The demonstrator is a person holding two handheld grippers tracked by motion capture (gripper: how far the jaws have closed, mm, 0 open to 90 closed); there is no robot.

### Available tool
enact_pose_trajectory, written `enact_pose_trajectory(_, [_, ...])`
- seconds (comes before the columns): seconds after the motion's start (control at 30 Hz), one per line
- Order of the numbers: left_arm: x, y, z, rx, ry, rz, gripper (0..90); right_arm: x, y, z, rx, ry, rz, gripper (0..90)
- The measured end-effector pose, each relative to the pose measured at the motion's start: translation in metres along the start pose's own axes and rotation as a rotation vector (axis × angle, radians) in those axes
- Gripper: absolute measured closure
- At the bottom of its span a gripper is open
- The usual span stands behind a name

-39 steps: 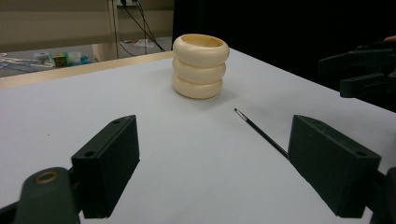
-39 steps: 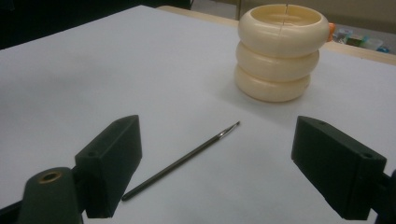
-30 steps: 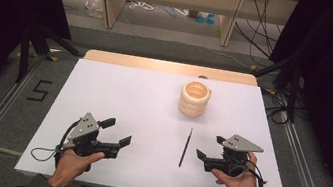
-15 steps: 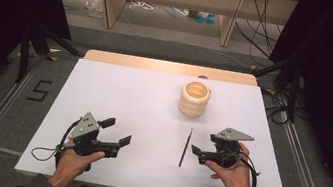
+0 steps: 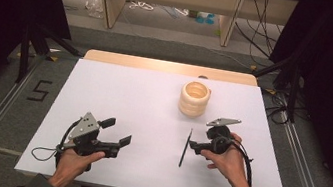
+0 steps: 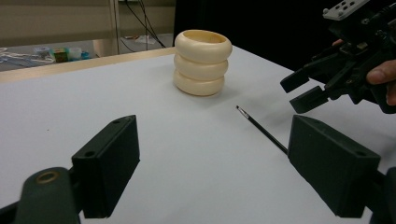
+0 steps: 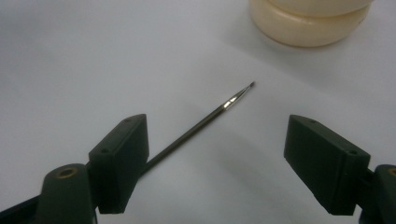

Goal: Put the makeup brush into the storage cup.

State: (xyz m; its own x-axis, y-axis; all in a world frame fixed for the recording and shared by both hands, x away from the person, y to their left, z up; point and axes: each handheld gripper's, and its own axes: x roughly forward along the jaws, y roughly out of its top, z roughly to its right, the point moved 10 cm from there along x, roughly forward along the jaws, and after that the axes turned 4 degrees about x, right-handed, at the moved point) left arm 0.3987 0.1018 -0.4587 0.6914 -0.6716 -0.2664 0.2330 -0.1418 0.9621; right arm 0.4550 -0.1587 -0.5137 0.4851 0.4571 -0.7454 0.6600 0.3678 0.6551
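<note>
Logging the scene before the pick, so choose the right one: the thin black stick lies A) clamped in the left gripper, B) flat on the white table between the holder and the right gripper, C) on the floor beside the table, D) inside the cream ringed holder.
B: the thin black stick lies flat on the white table, nearer than the cream ringed holder, with the right gripper open beside it.

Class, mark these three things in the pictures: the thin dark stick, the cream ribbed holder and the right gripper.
thin dark stick (image 7: 205,121): right gripper view, middle of its shaft.
cream ribbed holder (image 5: 194,100): high view, its outer side wall.
right gripper (image 5: 192,147): high view, between its two jaw tips, beside the stick.
</note>
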Motion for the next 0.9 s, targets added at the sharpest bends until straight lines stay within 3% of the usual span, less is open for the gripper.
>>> enact_pose_trajectory(0.1, [0.000,0.000,0.000,-0.002,0.000,0.001,16.5,0.005,0.001,0.000,-0.013,0.007,-0.020,24.9])
enact_pose_trajectory(0.3, [0.000,0.000,0.000,-0.001,0.002,-0.001,16.5,0.013,0.001,-0.003,0.011,0.007,-0.065,28.2])
enact_pose_trajectory(0.6, [0.000,0.000,0.000,-0.003,0.000,0.001,16.5,0.028,0.005,-0.005,-0.013,0.000,-0.154,31.2])
enact_pose_trajectory(0.67, [0.000,0.000,0.000,-0.018,0.005,0.000,16.5,0.031,0.004,-0.005,0.003,0.000,-0.173,32.1])
enact_pose_trajectory(0.9, [0.000,0.000,0.000,-0.004,0.002,0.002,16.5,0.034,0.005,-0.005,-0.009,-0.005,-0.182,32.7])
